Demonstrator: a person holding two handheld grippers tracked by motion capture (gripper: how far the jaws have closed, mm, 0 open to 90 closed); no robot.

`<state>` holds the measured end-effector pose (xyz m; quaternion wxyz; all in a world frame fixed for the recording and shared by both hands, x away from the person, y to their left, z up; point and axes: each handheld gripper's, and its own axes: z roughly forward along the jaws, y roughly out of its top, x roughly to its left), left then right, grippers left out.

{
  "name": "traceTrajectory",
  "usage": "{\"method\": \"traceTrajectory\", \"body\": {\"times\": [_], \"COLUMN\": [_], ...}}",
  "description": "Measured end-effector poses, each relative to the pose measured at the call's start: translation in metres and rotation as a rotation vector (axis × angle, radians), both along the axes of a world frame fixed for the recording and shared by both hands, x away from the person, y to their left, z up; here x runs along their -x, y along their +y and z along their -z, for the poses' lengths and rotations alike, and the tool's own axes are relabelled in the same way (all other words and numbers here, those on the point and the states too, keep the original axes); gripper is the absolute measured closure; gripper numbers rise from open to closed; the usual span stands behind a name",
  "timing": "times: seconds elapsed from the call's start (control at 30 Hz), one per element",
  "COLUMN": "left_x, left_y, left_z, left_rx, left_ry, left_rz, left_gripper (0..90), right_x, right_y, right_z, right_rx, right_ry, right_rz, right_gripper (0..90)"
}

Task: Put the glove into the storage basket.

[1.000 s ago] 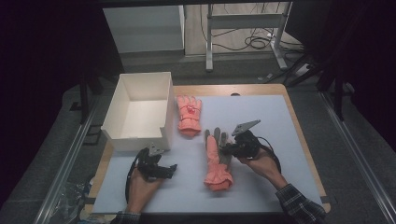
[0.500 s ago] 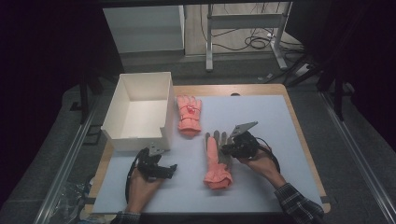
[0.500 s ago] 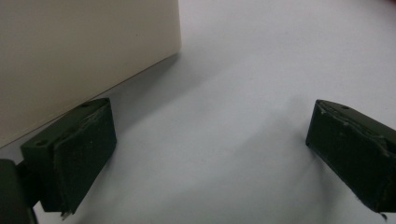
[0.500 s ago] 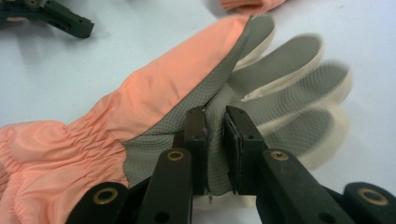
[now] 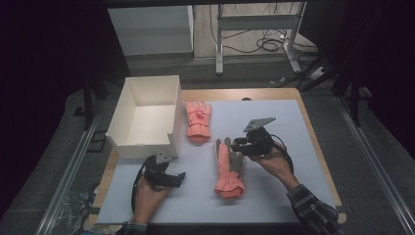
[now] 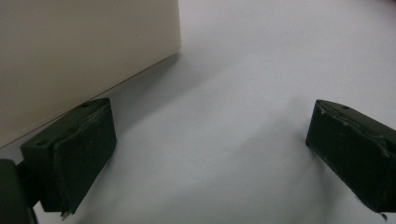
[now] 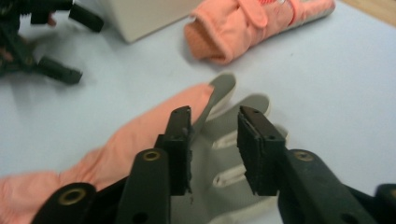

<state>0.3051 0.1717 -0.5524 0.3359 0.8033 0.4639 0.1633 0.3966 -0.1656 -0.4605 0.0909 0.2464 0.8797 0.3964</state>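
Two orange gloves lie on the pale blue mat. One glove [image 5: 198,119] rests beside the white box [image 5: 128,104]. The other glove [image 5: 228,171], grey on palm and fingers [image 7: 233,154], lies mid-mat with its cuff toward the person. My right gripper [image 5: 235,146] hovers just over this glove's grey fingers, its jaws a narrow gap apart [image 7: 214,135] with nothing between them. My left gripper [image 5: 180,179] rests on the mat in front of the box, jaws wide open [image 6: 210,154] and empty, the box wall [image 6: 84,56] close on one side.
The open white box [image 7: 144,14] stands at the mat's left rear. The wooden table edge [image 5: 313,127] frames the mat. Bare mat [image 5: 284,117] spreads to the right and along the front. Dark floor, cables and a metal stand lie beyond the table.
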Motion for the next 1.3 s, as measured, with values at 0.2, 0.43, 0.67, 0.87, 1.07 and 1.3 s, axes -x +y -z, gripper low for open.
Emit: {"method": "traceTrajectory", "body": {"times": [0.2, 0.43, 0.67, 0.87, 1.07, 1.3], "left_x": [0.000, 0.000, 0.000, 0.000, 0.000, 0.000], "left_y": [0.000, 0.000, 0.000, 0.000, 0.000, 0.000], "left_z": [0.000, 0.000, 0.000, 0.000, 0.000, 0.000], "left_rx": [0.000, 0.001, 0.004, 0.002, 0.002, 0.003], "left_ry": [0.000, 0.000, 0.001, 0.001, 0.002, 0.002], "left_rz": [0.000, 0.000, -0.001, -0.001, -0.001, -0.002], "left_gripper": [1.6, 1.6, 1.6, 1.6, 1.6, 1.6], "right_x": [-0.016, -0.036, -0.056, -0.072, -0.087, -0.106], "right_y": [0.014, 0.029, 0.050, 0.072, 0.092, 0.111], "right_z": [-0.008, -0.012, -0.013, -0.012, -0.006, 0.005], "right_rx": [-0.037, -0.042, -0.034, -0.037, -0.007, 0.005], "right_ry": [0.004, -0.011, -0.048, -0.039, -0.045, -0.026], "right_rz": [0.041, 0.072, 0.094, 0.110, 0.116, 0.101], "right_gripper": [55.8, 53.0, 51.0, 46.8, 46.5, 51.3]}}
